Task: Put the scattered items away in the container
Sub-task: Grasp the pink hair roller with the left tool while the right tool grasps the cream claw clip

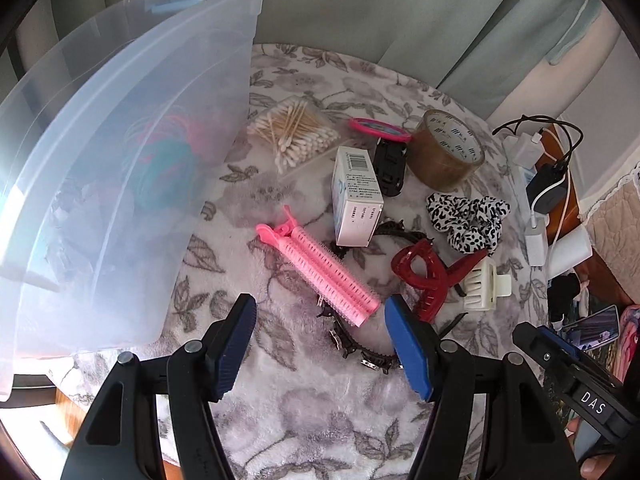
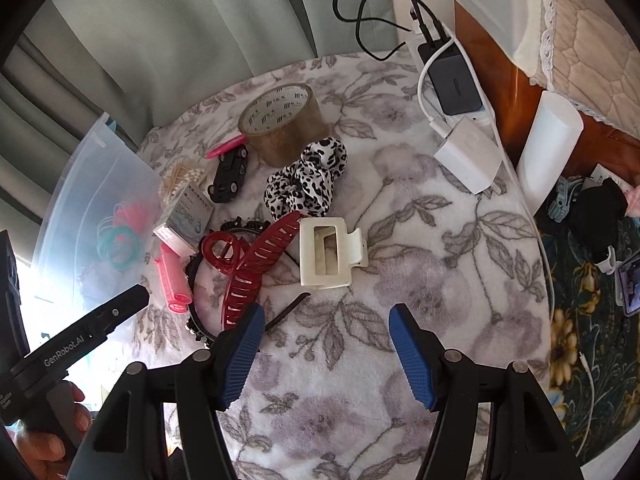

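Observation:
A clear plastic container (image 1: 120, 168) stands at the left of the floral-covered table and holds coloured hair ties (image 1: 168, 160). My left gripper (image 1: 320, 344) is open and empty, just short of the pink hair roller (image 1: 320, 270) and a dark headband (image 1: 360, 350). My right gripper (image 2: 326, 354) is open and empty, just short of the cream claw clip (image 2: 326, 254) and the red claw clip (image 2: 252, 264). Scattered beyond lie a white box (image 1: 356, 196), cotton swabs (image 1: 296, 132), a tape roll (image 1: 446, 150), a leopard scrunchie (image 2: 306, 180), a black toy car (image 2: 230, 176) and a pink mirror (image 1: 378, 128).
Chargers and cables (image 2: 456, 80) and a white cylinder (image 2: 550, 144) lie at the table's right edge. Curtains hang behind the table. A patterned rug (image 2: 592, 320) with a phone lies on the floor at right. The container (image 2: 96, 208) also shows in the right wrist view.

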Demonstrator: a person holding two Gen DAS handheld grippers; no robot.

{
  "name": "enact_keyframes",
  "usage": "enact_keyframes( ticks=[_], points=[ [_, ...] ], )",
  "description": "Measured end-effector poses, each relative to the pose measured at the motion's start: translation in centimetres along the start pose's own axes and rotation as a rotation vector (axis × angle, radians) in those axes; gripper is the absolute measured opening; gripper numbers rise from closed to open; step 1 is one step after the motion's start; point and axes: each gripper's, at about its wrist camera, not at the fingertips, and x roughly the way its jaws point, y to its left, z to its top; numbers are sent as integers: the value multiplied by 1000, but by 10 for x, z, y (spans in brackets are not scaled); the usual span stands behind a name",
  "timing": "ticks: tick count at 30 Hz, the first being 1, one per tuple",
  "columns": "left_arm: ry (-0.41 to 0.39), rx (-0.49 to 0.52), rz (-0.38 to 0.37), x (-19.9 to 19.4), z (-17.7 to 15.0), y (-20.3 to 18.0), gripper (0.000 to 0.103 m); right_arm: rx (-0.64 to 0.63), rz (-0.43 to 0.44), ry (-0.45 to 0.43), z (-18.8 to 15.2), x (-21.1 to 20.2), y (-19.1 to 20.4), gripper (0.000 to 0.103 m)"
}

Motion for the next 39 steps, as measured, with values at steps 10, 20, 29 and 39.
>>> enact_keyframes(
  ticks=[10, 20, 29, 39],
  points=[
    [25, -7, 38, 18, 11, -1, 68, 14, -6, 40, 14, 31, -1, 68],
    [-12, 35, 21, 25, 33, -15, 68, 24, -19, 52, 27, 51, -2, 68],
    [0, 55, 51, 48, 50, -23, 68, 43, -23, 68, 30, 62, -8, 68],
    [53, 25, 201, 42, 36, 1, 68, 38, -31, 50, 32, 63, -7, 68]
  ],
)
